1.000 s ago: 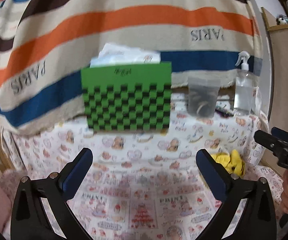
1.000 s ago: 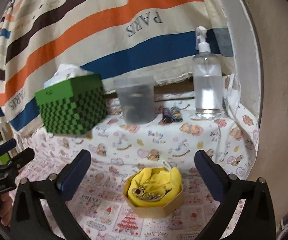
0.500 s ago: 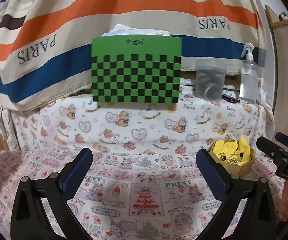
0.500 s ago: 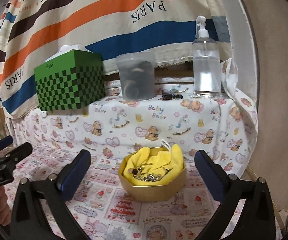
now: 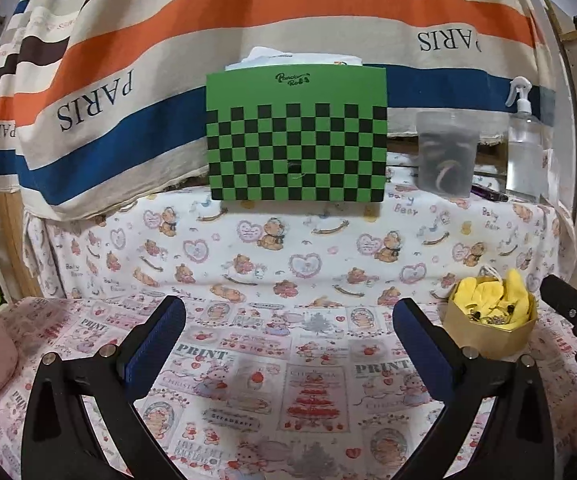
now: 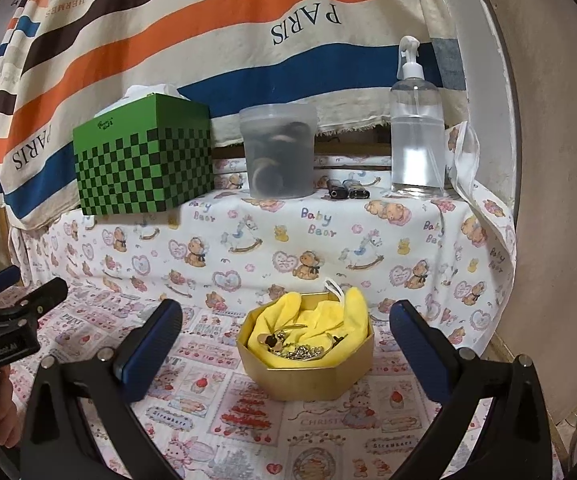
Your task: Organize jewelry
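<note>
Gold octagonal box [image 6: 308, 376], crumpled yellow cloth [image 6: 316, 320], jewelry [image 6: 296, 348].

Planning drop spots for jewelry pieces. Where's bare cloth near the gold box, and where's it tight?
Free: the printed cloth left of the gold box, toward the left gripper, and the strip in front of it. Right of the box, only a narrow margin before the cloth ends. Crowded: the raised ledge, with green checkered box, plastic tub and spray bottle in a row.
</note>
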`<state>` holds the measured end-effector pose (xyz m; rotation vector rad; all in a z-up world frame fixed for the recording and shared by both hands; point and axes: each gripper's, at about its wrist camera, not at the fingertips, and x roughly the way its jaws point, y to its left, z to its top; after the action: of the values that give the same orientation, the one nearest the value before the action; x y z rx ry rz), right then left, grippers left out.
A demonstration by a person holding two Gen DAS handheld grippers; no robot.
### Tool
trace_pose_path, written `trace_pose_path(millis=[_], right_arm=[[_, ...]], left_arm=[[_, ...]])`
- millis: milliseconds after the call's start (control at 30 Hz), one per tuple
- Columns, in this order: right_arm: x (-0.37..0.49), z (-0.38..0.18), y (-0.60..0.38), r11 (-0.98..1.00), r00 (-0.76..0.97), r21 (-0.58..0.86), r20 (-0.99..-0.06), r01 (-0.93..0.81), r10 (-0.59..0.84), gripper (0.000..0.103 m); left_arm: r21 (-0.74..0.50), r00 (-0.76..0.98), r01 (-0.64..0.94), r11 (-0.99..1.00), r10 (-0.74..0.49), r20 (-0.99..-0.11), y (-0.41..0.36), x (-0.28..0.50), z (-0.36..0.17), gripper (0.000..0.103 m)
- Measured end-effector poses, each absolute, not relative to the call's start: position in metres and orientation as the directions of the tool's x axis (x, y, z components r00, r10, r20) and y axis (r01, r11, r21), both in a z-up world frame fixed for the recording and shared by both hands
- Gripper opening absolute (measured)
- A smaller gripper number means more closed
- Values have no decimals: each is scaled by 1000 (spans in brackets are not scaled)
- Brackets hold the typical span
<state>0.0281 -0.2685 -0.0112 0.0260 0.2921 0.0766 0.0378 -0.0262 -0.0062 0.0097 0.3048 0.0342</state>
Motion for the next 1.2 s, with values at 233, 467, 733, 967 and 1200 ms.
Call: trace_pose_path(millis=[233, 467, 733, 967, 1200], right_arm=[[27, -11, -268, 997, 956, 25, -283, -75, 80, 103], [27, -11, -268, 997, 955, 24, -285, -76, 79, 103], [28, -11, -268, 997, 955, 23, -286, -77, 80, 103], [28, -11, -267, 997, 955, 22, -285, -76, 79, 103], [28, -11, -267, 997, 955, 22, -285, -78, 81, 103]], left_arm=[[26, 951, -44, 999, 50, -306, -28, 39, -6, 103], [29, 952, -47, 999, 53, -303, -28, 38, -6, 103], [25, 951, -42, 999, 48, -305, -28, 39, -6, 103], [26, 951, -46, 999, 52, -306, -28, 39, -6, 103], [28, 950, -50, 998, 57, -308, -28, 39, -7, 103]])
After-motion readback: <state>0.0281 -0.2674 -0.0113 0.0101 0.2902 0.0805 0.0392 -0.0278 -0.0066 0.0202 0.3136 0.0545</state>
